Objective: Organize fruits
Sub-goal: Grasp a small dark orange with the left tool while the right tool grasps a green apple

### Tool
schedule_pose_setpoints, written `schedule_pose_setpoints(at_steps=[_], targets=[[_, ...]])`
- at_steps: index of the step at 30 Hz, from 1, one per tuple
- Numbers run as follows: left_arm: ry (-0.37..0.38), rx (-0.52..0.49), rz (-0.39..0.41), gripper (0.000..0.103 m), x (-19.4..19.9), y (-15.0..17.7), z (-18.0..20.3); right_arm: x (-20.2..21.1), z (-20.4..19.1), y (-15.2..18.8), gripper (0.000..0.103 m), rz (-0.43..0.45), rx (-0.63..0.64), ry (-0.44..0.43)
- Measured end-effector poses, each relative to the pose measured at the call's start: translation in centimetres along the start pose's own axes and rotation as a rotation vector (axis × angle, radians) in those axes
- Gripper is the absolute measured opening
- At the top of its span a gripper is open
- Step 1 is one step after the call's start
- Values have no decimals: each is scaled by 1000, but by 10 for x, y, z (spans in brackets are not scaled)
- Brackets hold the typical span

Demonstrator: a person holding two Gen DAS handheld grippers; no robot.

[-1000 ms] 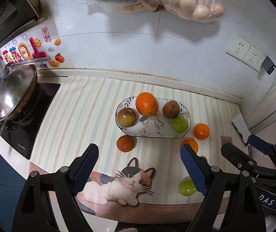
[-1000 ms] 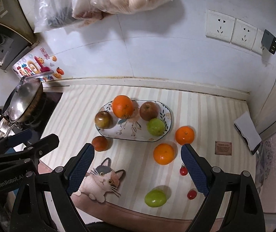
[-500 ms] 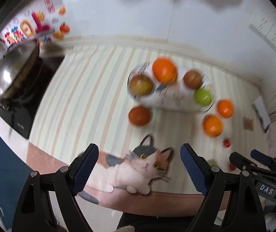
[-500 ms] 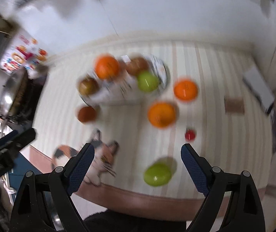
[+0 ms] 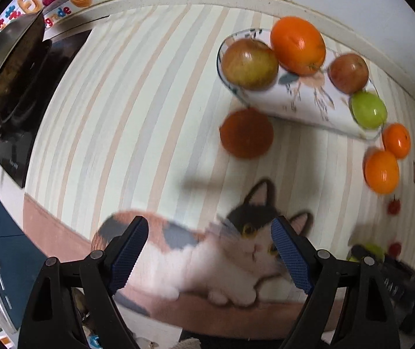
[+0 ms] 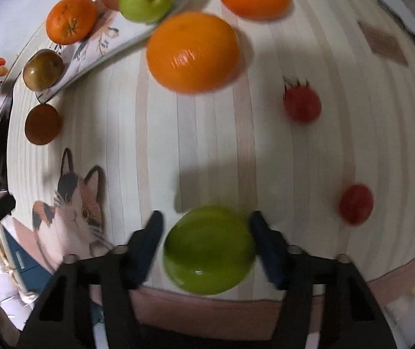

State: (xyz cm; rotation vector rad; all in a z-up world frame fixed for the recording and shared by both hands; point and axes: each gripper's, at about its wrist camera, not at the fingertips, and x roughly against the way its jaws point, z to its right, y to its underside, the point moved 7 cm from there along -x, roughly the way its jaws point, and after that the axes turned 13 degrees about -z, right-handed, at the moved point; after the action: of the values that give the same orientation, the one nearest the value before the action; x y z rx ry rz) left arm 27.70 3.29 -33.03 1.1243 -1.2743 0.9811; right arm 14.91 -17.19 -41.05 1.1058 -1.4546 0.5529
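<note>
Striped cloth (image 5: pixel 126 110) in pale green, grey and peach covered the bench, and a calico cat (image 5: pixel 236 250) was printed near its front edge, where a pink band ran along the cloth. At the back the bench was closed off by a white wall. On the left side a black stove top (image 5: pixel 30 116) with a shiny metal pan (image 5: pixel 6 58) was seen. A wide bare patch of cloth was left open between the stove and the fruit.

An oval plate (image 5: pixel 309 99) with painted flowers was set near the back wall. Two brownish apples, a big orange (image 5: pixel 297 45) and a small green apple (image 5: pixel 368 110) were held on it. A dark orange fruit (image 5: pixel 246 133) was lying just in front of the plate, apart from it. Two more oranges (image 5: pixel 382 170) were lying to the right of the plate, close together. Two small red tomatoes (image 6: pixel 302 107) were lying well apart further right.

The left gripper (image 5: pixel 209 253) was held over the cat picture with its jaws wide and nothing between them. Blue ridged pads were seen on its black fingers.

The right gripper (image 6: pixel 206 241) was brought down around a smooth, round green fruit (image 6: pixel 209 250) near the front edge of the bench. Its jaws were closing, with the fruit between them. The right pad looked to be at the fruit's skin, and a thin gap was seen at the left pad, though the picture was blurred.
</note>
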Motion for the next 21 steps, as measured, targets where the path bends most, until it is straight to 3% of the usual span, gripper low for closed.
schedule_pose_setpoints(at_steps=[4,12,13,14,16,18,21], targets=[[5,-12,6,86,-4,-32,6,-1,-12,-8,59,11,24,21],[18,-88,-82,86,-38,-79,30,-5,-23,-16,59,1,29,38],[24,-92,-81,76,-40,-82,32,-5,-23,-17,59,-7,27,35],[30,-96,-78,59,-41,-84,33,-5,-22,-18,59,-18,22,28],[34,-93,-71,56,-40,-85,34,1,-16,-19,59,-19,11,11],[37,-109,-63,56,-37,-80,36,9,-11,-20,66,-12,7,6],[61,-123,-75,56,-36,-58,39,17,-10,-17,67,-30,6,-34]])
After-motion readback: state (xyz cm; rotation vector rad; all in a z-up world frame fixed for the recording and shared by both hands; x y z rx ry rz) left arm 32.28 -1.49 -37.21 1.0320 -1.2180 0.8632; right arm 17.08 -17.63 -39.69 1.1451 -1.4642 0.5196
